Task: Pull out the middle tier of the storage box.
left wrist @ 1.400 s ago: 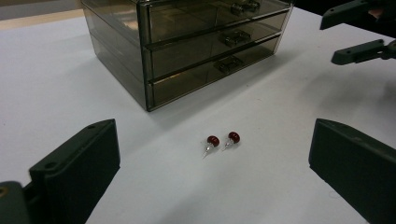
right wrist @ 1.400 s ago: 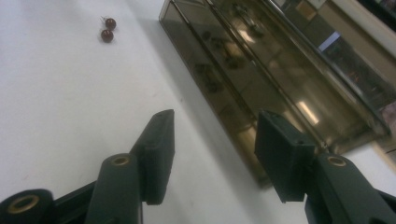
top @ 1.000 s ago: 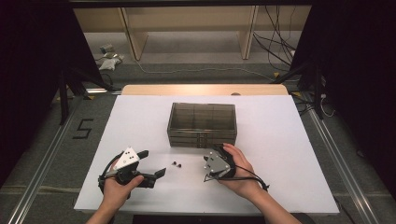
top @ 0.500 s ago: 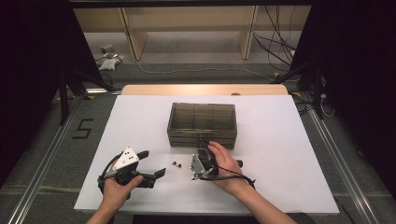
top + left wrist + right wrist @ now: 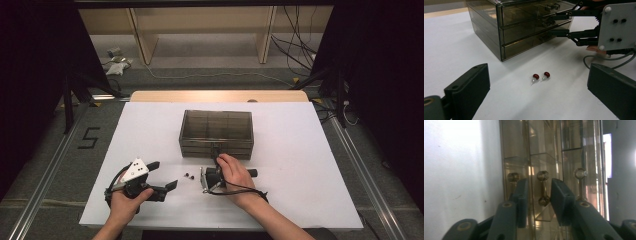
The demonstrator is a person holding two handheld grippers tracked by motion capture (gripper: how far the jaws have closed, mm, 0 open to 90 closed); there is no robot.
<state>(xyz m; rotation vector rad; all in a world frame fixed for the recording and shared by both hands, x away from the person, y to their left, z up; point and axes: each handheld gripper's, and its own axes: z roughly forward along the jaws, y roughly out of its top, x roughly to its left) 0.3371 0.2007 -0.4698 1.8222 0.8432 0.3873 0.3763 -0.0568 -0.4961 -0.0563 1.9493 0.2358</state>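
A smoky clear box (image 5: 216, 131) with three drawers stands mid-table. Two small red-headed pins (image 5: 189, 176) lie in front of it, seen close in the left gripper view as pins (image 5: 540, 76). My left gripper (image 5: 164, 175) rests on the table left of them, its jaws wide open either side of the pins (image 5: 537, 68). My right gripper (image 5: 216, 152) points at the box front (image 5: 552, 25). Its jaws have just been closing, and the middle drawer's handle (image 5: 543, 187) stands between them (image 5: 539, 184) with a gap on each side.
The white tabletop (image 5: 320, 170) ends in a wooden strip (image 5: 220, 96) behind the box. Black frames and cables (image 5: 300, 55) stand on the floor beyond. A cable (image 5: 240, 189) trails from the right gripper across the person's wrist.
The right hand has moved left and forward, bringing its gripper up to the box front with the jaws narrower. The left hand and the pins have kept still.
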